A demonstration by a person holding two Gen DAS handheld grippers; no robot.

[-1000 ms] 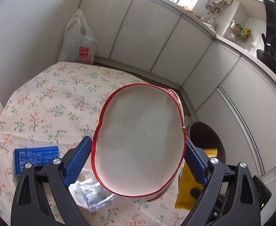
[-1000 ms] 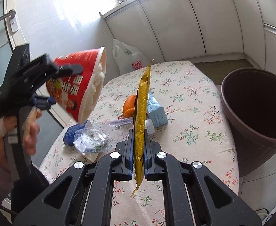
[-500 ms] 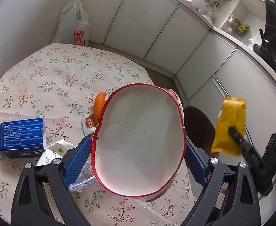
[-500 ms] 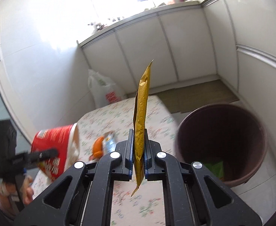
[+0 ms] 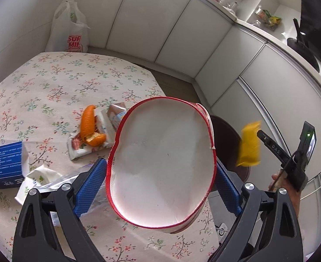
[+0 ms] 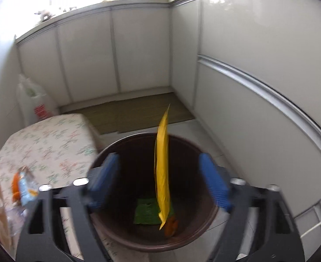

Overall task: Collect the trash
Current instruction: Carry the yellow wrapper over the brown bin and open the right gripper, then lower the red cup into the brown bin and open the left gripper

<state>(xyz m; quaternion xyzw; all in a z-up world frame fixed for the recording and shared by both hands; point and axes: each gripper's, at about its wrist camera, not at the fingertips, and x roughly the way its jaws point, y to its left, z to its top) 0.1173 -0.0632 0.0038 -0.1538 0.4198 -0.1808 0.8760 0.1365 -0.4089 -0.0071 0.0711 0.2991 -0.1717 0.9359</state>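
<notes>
My left gripper is shut on a red-rimmed paper noodle cup, held tilted above the floral table. My right gripper is open above the brown trash bin. A yellow wrapper hangs free between its blue pads, over the bin's mouth; it also shows blurred in the left wrist view. A green wrapper and something orange lie in the bin. The bin's rim shows behind the cup.
On the table lie an orange peel, snack wrappers, a blue box, crumpled tissue and clear plastic. A white shopping bag stands by the white cabinets. A mat covers the floor.
My right gripper swung from the table to above the bin and opened, and the yellow wrapper is now loose between its pads. The left gripper has risen slightly with the cup.
</notes>
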